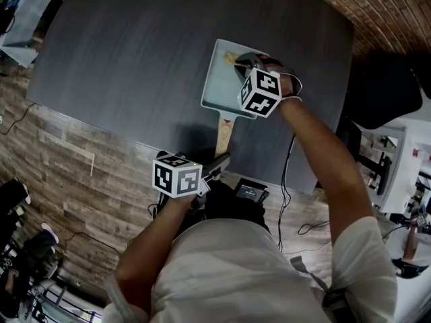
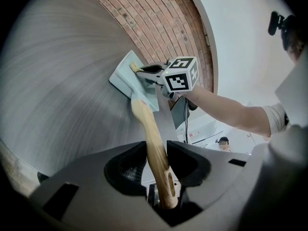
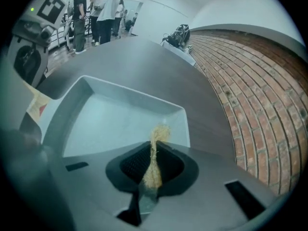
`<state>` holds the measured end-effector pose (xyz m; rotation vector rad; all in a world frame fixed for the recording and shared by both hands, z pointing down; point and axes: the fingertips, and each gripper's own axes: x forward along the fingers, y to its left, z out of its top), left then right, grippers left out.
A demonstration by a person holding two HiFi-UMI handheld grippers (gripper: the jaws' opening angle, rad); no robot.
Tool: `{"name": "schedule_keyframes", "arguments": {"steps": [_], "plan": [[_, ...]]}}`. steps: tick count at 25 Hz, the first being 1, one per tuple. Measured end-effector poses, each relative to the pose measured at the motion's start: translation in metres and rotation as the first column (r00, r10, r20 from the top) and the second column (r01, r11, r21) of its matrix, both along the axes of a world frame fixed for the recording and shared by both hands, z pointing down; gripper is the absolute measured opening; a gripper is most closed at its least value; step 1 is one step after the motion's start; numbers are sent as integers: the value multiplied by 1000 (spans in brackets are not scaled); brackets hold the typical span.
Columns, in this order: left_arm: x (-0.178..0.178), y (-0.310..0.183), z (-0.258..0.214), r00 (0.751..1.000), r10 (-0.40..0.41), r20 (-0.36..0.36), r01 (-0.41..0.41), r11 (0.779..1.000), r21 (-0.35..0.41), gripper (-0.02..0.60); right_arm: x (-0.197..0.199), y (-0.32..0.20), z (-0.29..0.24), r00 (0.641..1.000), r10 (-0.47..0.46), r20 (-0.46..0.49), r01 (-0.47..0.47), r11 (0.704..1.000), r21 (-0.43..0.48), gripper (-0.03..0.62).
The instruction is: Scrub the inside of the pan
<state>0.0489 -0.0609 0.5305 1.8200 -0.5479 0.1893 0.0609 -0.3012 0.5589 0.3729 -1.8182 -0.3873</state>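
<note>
As left tool (image 2: 155, 153) grips one pan (image 1: 219, 79), right tool (image 3: 153, 159) one scrubber (image 3: 159, 134)

No legible text, label, brand or number anywhere in any view.

Overhead, the right gripper (image 1: 242, 62) hid most of the scrubber (image 1: 229, 59) and the pan's (image 1: 219, 79) far corner; the left gripper (image 1: 217, 163) covered the wooden handle's (image 1: 224, 134) end.
</note>
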Motion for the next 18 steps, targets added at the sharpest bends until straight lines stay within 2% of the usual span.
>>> {"name": "schedule_keyframes", "arguments": {"steps": [5,12,18], "plan": [[0,0,0,1000,4,-2,-4,1000,-4,140,2,12,-2,999,33,35,-30,994,-101,43],[-1,0,0,1000,7,-9,-7,1000,-10,140,-2,43,-2,997,29,73,-16,985,-171,43],[-1,0,1,1000,8,-11,-9,1000,-12,140,-7,73,-2,994,21,105,11,956,-293,43]]}}
